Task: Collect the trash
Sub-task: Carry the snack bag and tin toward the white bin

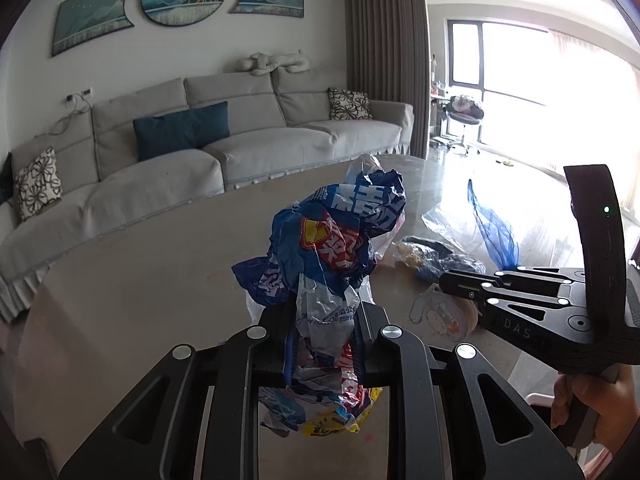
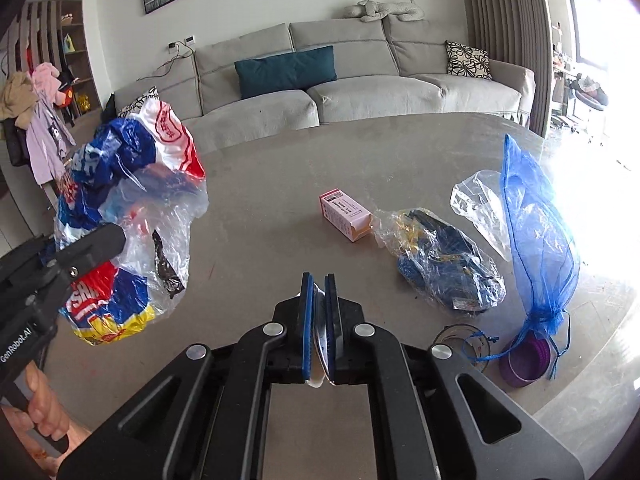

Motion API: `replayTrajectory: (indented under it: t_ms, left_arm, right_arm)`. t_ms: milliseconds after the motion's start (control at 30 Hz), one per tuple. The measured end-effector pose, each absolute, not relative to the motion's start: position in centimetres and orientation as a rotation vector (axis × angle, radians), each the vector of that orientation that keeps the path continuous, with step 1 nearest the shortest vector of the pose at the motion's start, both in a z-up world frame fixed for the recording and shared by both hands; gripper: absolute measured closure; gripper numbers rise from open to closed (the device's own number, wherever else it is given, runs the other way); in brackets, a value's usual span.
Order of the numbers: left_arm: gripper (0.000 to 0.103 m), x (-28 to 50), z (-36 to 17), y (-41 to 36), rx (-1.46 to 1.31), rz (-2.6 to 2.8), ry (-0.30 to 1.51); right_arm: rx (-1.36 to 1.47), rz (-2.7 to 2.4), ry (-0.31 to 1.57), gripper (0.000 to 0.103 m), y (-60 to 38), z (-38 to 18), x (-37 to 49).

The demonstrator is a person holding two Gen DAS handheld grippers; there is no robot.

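The left hand-held gripper is clenched on a wad of crumpled plastic wrappers, blue, red and yellow, lifted clear of the bench, likely so the trash gathered so far stays in one bundle while the other hand works. The right hand-held gripper has its blue pads pinched nearly together on a thin pale piece; it may be a small flat wrapper or lid, though the view is too edge-on to be sure.

Further out on the bench lie a pink carton, a clear bag with dark blue contents, a loose clear film and a blue mesh pouch, standing tall beside a purple cup. These look still uncollected.

The bench is smooth and grey-beige. Behind it a grey sofa with a teal cushion sits under wall pictures, with bright windows to the right.
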State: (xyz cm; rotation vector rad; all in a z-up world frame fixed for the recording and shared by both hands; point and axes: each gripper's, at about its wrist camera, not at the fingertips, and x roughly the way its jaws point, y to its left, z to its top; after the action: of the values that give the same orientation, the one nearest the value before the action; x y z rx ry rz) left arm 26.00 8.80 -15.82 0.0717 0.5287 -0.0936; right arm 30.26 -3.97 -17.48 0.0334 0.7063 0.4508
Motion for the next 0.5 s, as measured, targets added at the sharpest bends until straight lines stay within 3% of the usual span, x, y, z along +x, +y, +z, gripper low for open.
replayTrajectory:
  t_ms: [500]
  left_arm:
    - [0.082, 22.0, -14.9, 3.3, 0.152, -0.231, 0.502]
  right_arm:
    - [0.035, 0.415, 0.588, 0.097, -8.4, -9.9, 20.1]
